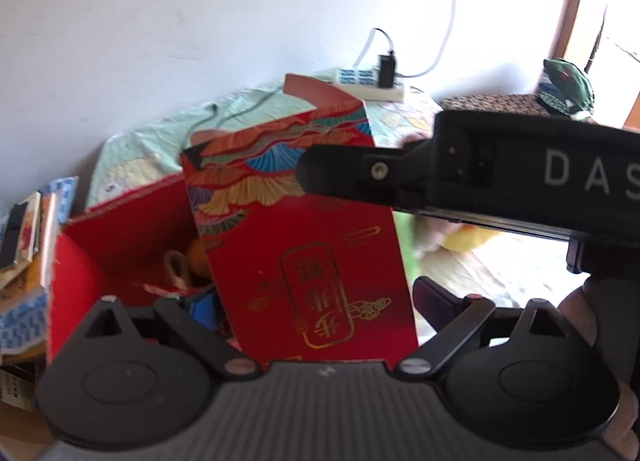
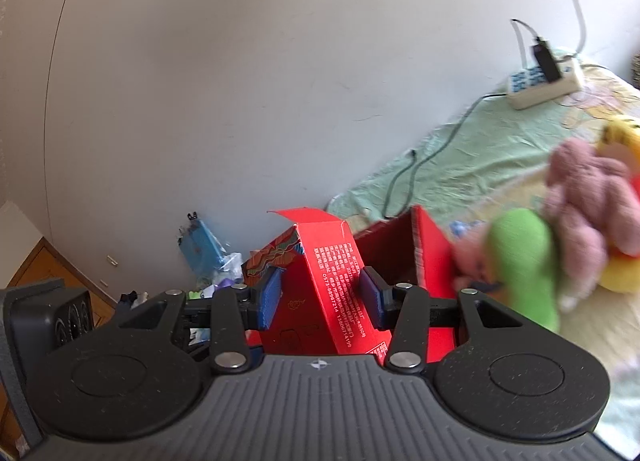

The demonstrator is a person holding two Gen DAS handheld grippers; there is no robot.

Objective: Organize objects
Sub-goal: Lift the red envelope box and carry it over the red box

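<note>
A tall red carton (image 1: 316, 261) with gold print and a fan pattern stands tilted over an open red box (image 1: 120, 237). My left gripper (image 1: 318, 301) is open, its pads flanking the carton's lower part with small gaps. My right gripper (image 2: 322, 295) is shut on the red carton (image 2: 336, 293), its blue pads (image 2: 272, 293) pressing both sides of the narrow face with white text. One black finger (image 1: 332, 175) of the right gripper lies across the carton's patterned top. The open red box (image 2: 400, 249) holds an orange item and some cord, mostly hidden.
Green (image 2: 524, 257), pink (image 2: 588, 197) and yellow (image 2: 620, 277) plush toys lie on the bed right of the box. A power strip (image 1: 372, 87) with cables sits on the green sheet by the wall. Stacked books (image 1: 28, 261) stand at the left.
</note>
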